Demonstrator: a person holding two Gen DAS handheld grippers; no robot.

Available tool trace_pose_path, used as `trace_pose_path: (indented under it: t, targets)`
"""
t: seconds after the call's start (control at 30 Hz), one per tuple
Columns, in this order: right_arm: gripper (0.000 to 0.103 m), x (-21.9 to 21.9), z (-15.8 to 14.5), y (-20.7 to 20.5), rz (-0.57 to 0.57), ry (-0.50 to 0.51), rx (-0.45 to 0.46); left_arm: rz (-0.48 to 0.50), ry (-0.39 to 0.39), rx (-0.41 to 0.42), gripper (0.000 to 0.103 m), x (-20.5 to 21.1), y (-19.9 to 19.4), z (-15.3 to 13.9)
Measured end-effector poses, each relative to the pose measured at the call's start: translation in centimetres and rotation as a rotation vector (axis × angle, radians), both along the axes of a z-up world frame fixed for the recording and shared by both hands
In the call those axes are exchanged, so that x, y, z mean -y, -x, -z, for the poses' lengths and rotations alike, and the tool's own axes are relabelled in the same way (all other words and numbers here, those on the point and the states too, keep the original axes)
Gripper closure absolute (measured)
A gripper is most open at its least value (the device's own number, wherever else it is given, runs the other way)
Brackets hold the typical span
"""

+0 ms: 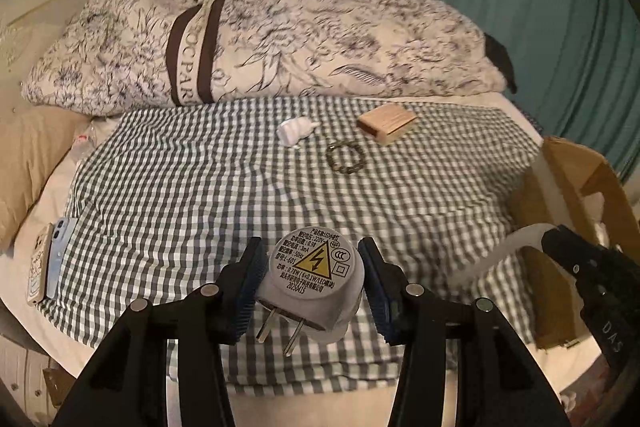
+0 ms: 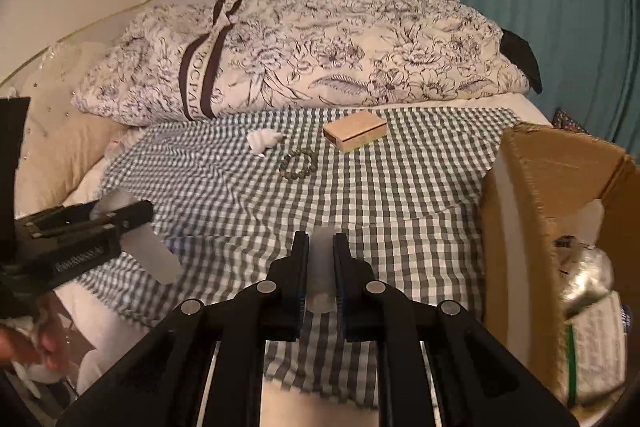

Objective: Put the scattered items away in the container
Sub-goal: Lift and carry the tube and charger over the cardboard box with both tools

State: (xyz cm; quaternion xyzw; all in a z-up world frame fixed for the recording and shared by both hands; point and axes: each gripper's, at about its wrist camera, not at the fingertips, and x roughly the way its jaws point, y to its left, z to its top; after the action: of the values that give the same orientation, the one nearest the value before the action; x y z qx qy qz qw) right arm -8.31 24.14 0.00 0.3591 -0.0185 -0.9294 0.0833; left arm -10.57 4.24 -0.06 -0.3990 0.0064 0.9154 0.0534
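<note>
Grey plug [image 1: 316, 279] — between left hand-held gripper [image 1: 316, 287] pads.

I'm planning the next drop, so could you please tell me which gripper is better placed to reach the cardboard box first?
Right. The right gripper, jaws shut on a translucent white piece, is beside the cardboard box. The left gripper, holding the plug-in night light, sits farther from it.

Night-light plug [image 1: 314, 281]: smooth matt grey plastic, bare metal prongs. Checked cloth [image 1: 240, 195], centre frame: woven, matt. Box [image 1: 387, 123], upper right: pale wood. Container [image 2: 560, 187], right edge: rough cardboard.
</note>
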Motion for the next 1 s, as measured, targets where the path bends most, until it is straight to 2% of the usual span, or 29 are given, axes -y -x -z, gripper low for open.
trace_pose_path:
  t: [0.27,0.4,0.43,0.5,0.53,0.57,0.67,0.8,0.9,0.93,1.0]
  targets:
    - [0.091,-0.5,-3.5,-3.6,0.021,-0.025,-0.059,0.061,-0.014,-0.059,0.061,-2.1,-2.6,-2.4]
    - [0.091,-0.8,-4.7,-4.5,0.025,-0.027,-0.084,0.080,-0.028,-0.058,0.063,-2.7,-2.7,-2.4]
    - [0.091,-0.8,-4.9,-4.6,0.025,-0.028,-0.089,0.089,-0.029,-0.053,0.060,-2.7,-2.6,-2.1]
    - [0.091,-1.1,-5.0,-4.7,0.028,-0.022,-0.093,0.115,-0.006,-0.032,0.038,-3.2,-2.3,-0.8]
    - [0.091,-1.3,-4.9,-4.7,0.029,-0.019,-0.091,0.122,0.009,-0.031,0.024,-3.4,-2.2,-0.1]
    - [0.091,-1.4,-4.7,-4.7,0.029,-0.016,-0.088,0.128,0.022,-0.037,0.021,-3.7,-2.2,0.8]
    - [0.091,-1.6,-4.1,-4.5,0.026,-0.007,-0.070,0.169,0.054,0.010,0.021,-4.6,-1.6,4.2]
    - [0.091,-1.9,-3.3,-4.3,0.025,-0.002,-0.050,0.211,0.043,0.092,0.021,-5.2,-0.9,8.8]
    - [0.091,-2.3,-2.9,-4.0,0.033,0.002,-0.039,0.236,0.092,0.140,0.021,-5.9,-0.5,12.0]
    - [0.091,-2.5,-2.7,-3.9,0.036,0.002,-0.036,0.236,0.110,0.159,0.023,-6.1,-0.2,13.0]
    - [0.091,-2.8,-2.4,-3.7,0.042,0.004,-0.026,0.219,0.122,0.206,0.037,-6.1,0.3,14.5]
